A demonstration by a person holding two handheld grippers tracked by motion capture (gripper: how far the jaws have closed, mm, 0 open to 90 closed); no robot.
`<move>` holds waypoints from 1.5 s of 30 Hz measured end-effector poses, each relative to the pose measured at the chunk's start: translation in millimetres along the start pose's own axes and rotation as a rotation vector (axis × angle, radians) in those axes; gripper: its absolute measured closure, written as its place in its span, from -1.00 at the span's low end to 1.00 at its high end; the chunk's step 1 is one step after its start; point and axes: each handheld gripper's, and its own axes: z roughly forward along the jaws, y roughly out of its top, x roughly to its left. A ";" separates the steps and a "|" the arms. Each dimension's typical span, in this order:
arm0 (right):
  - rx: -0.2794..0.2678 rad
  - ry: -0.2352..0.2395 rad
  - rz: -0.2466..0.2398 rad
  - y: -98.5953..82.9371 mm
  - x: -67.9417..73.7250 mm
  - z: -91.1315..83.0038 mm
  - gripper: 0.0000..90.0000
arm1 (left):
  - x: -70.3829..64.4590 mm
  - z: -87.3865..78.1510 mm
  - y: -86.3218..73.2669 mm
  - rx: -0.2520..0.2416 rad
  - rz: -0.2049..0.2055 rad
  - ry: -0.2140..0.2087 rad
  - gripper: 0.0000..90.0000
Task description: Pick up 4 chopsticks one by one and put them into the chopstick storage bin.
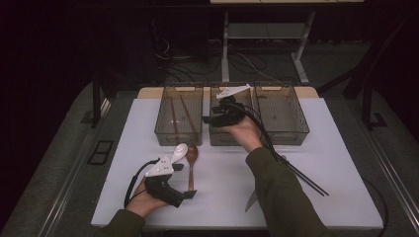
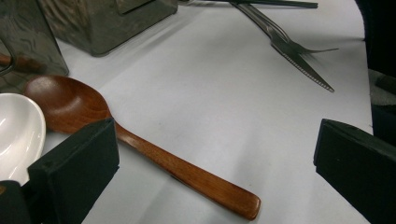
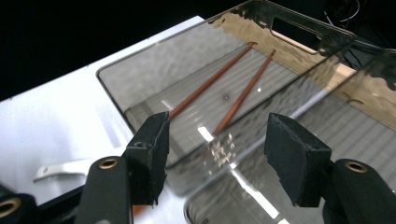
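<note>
L gripper (image 2: 215,154): jaws wide, empty, astride spoon handle.
Wooden spoon (image 2: 140,149): glossy red-brown, oval bowl, flat on white table (image 2: 210,93).
R gripper (image 3: 217,154): wide, empty, over clear ribbed bins (image 3: 196,84).

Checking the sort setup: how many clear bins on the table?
3, side by side along the far edge: left bin holding two wooden chopsticks, middle bin under the right gripper, right bin.

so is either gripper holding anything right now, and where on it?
Nothing held. Left gripper is open, jaws either side of the wooden spoon handle, not closed. Right gripper is open and empty above the bins.
</note>
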 end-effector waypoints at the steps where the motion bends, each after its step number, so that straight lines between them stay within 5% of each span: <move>1: 0.000 -0.003 -0.005 -2.0 -0.5 -3.3 -0.11 | 0.3 0.2 0.0 -0.007 -0.001 0.000 -1.00; 18: 0.014 -0.017 -0.058 -42.4 -8.6 -58.6 -0.20 | 1.8 -1.9 -0.9 -0.003 0.005 0.004 -1.00; 40: 0.008 -0.015 -0.016 -101.9 -22.0 -117.0 -0.23 | 3.4 -1.6 -1.3 0.014 0.014 0.007 -1.00; 45: 0.004 -0.036 0.025 -118.7 -27.9 -131.6 -0.23 | 1.5 -1.6 -1.8 0.030 0.027 0.016 -1.00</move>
